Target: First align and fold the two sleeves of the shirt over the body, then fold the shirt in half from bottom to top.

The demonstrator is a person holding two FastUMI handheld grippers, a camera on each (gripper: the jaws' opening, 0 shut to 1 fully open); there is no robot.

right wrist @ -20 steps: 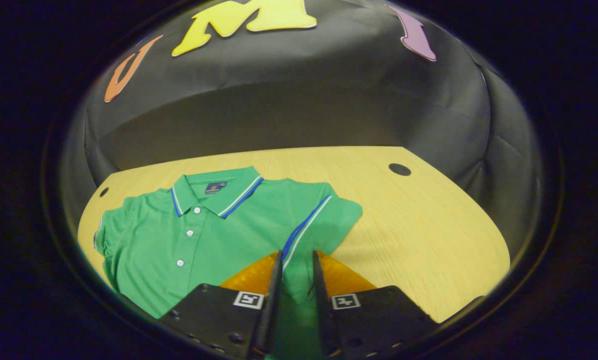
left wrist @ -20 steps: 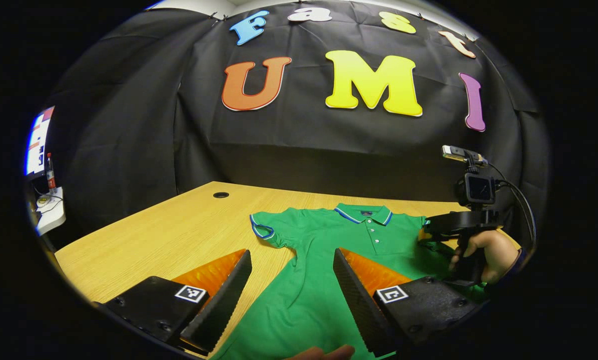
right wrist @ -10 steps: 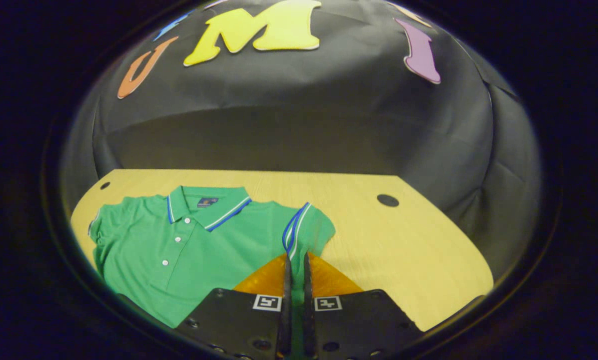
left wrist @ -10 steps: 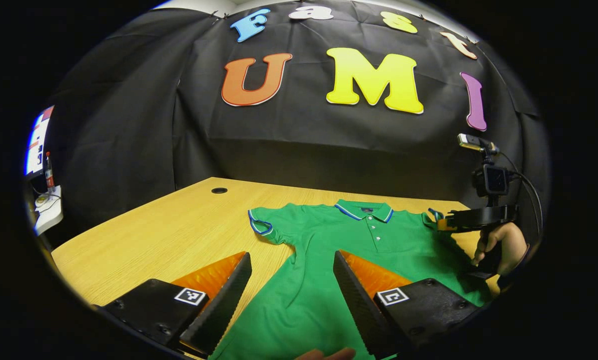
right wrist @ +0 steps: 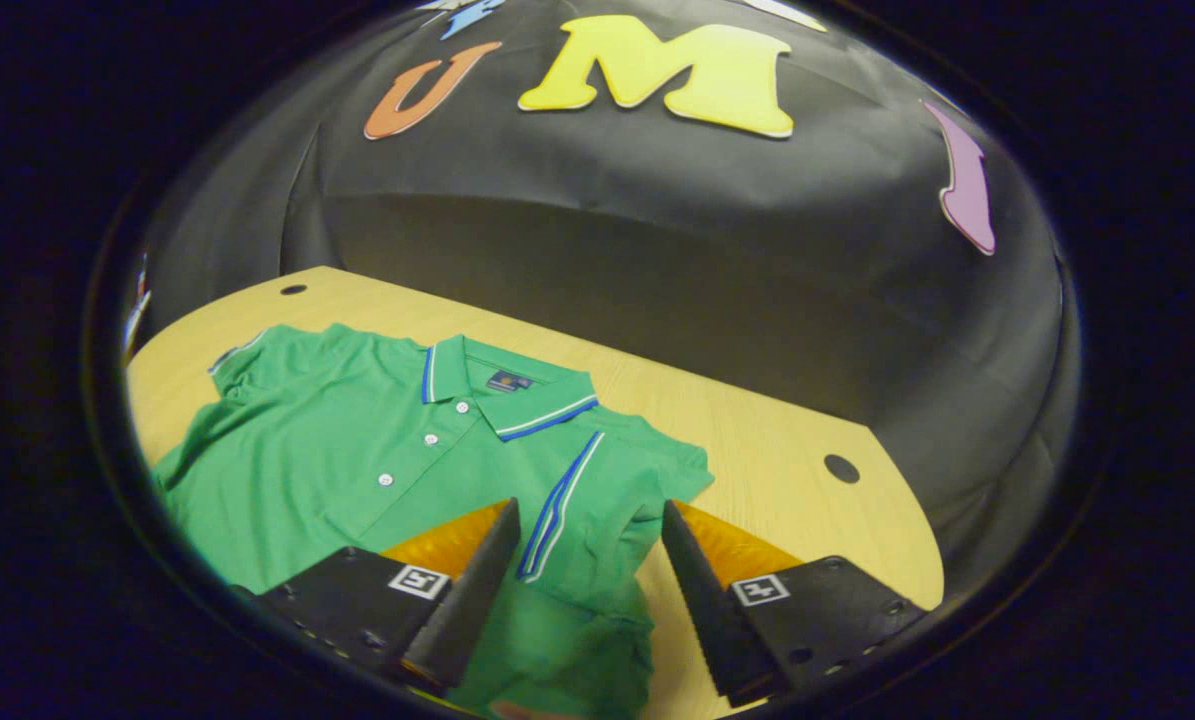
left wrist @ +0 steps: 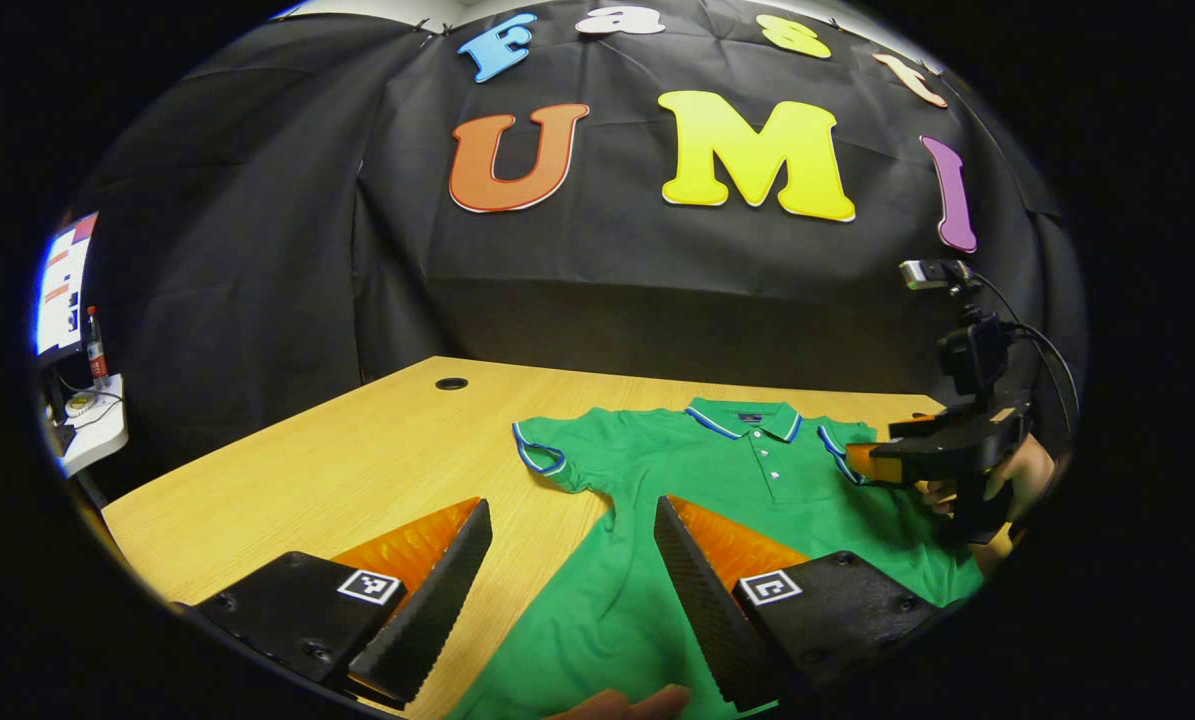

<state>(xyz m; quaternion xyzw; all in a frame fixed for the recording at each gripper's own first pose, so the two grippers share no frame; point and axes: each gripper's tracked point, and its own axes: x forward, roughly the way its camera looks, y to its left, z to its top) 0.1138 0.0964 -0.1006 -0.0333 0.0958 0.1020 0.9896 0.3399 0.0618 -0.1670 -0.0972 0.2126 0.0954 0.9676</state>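
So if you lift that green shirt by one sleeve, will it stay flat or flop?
Probably flop: the green polo shirt is thin cloth, already rumpled near the folded sleeve. It looks light, and would likely slide on the smooth wooden table.

Shirt (left wrist: 717, 500) flat on the table (left wrist: 357, 470) — collar (right wrist: 497, 385) toward the wall.

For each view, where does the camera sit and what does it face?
Left gripper view: rides the left claw, facing the green shirt and wooden table; the right claw and its hand show.
Right gripper view: rides the right claw, above the folded sleeve.
Both views share the shirt and table.
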